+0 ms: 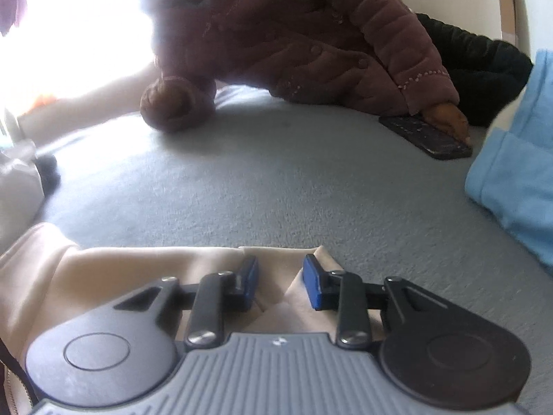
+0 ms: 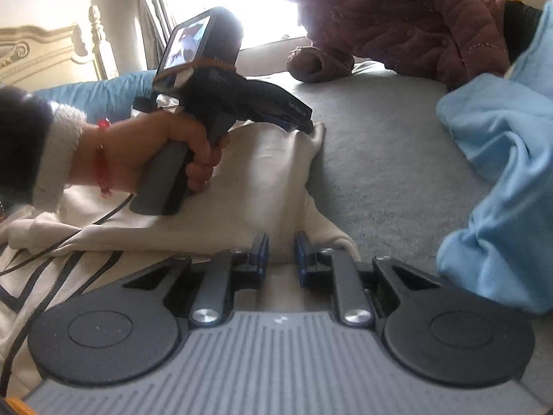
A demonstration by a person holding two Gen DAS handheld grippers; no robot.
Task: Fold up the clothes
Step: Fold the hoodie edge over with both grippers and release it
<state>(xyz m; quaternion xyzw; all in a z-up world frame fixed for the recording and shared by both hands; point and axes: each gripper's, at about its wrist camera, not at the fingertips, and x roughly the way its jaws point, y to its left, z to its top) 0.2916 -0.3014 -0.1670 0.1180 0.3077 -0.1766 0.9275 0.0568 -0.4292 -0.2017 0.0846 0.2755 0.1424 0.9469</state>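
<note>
A cream garment (image 2: 249, 186) with dark stripes lies on a grey-blue bed cover (image 2: 387, 173). In the left wrist view my left gripper (image 1: 280, 285) sits over the garment's far edge (image 1: 155, 269), its blue pads apart with a fold of cloth between them. From the right wrist view the left gripper (image 2: 304, 122) rests at the garment's far corner, held by a hand. My right gripper (image 2: 281, 257) is over the garment's near edge, jaws slightly apart with cloth between them.
A light blue garment (image 2: 501, 180) is heaped at the right, also in the left wrist view (image 1: 518, 180). A person in a maroon padded jacket (image 1: 293, 41) leans on the bed's far side, hand on a dark phone (image 1: 425, 135). A headboard (image 2: 38, 55) stands at far left.
</note>
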